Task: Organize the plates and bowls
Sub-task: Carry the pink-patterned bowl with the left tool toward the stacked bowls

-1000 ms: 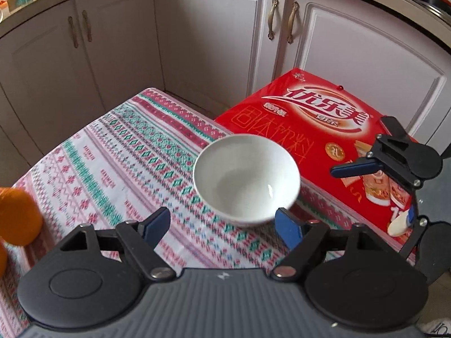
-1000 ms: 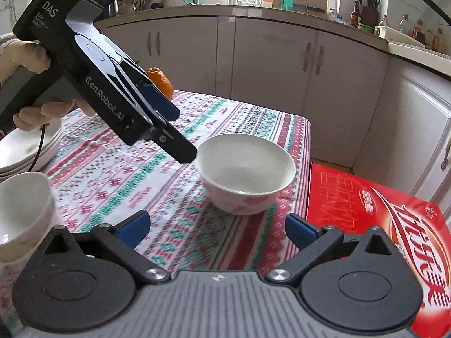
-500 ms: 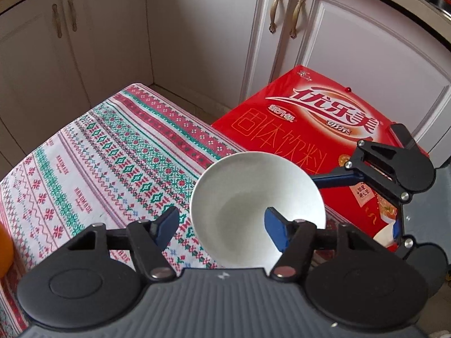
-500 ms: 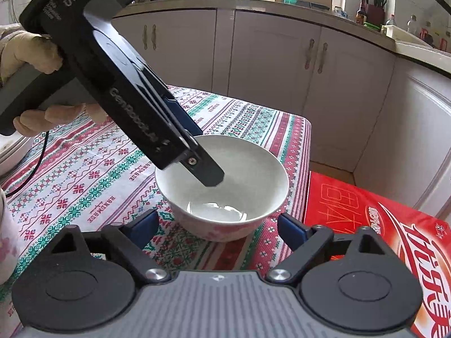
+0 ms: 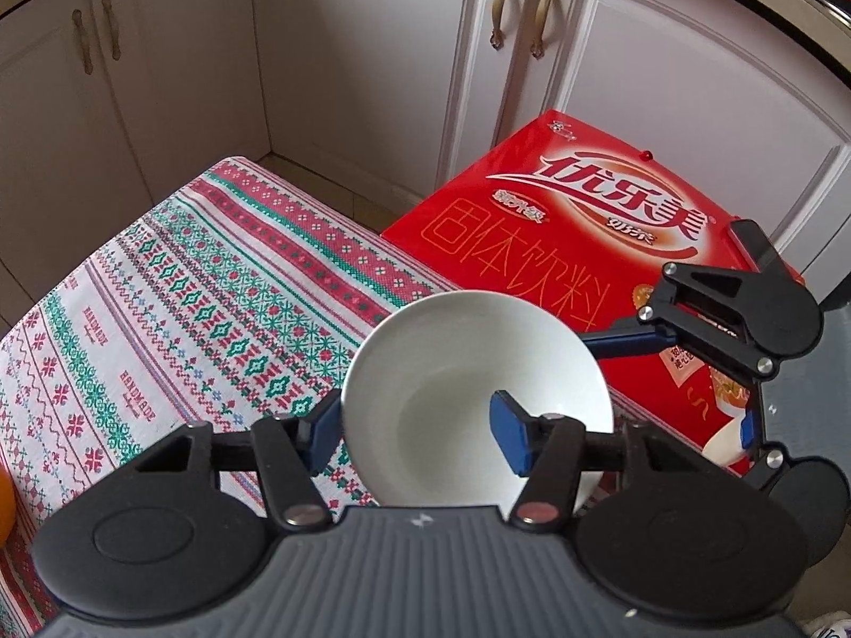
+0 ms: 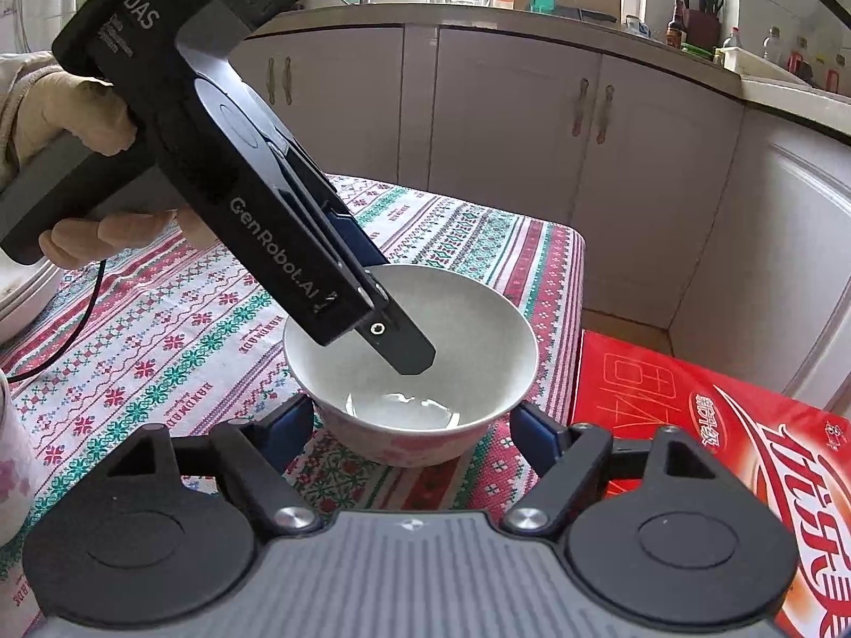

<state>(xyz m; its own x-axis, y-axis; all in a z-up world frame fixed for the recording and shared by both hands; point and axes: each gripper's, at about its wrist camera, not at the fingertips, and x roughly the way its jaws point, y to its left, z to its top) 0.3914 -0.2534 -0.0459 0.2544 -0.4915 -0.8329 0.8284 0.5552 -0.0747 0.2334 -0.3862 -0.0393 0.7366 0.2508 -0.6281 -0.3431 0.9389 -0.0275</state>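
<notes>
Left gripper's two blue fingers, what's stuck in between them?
The wall of the white bowl. In the left wrist view the left gripper is shut on it, one finger outside the bowl, one inside.

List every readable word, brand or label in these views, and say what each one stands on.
"优乐美" – brand on the red cardboard carton beside the table.
"固体饮料" – outlined characters on the same carton.
"HANDMADE" – repeated on the red-and-green patterned tablecloth.
"DAS" – on the black body of the left gripper.
"GenRobot.AI" – along that gripper's side.
Small print under "DAS" and on the carton's badges: too small to read.
</notes>
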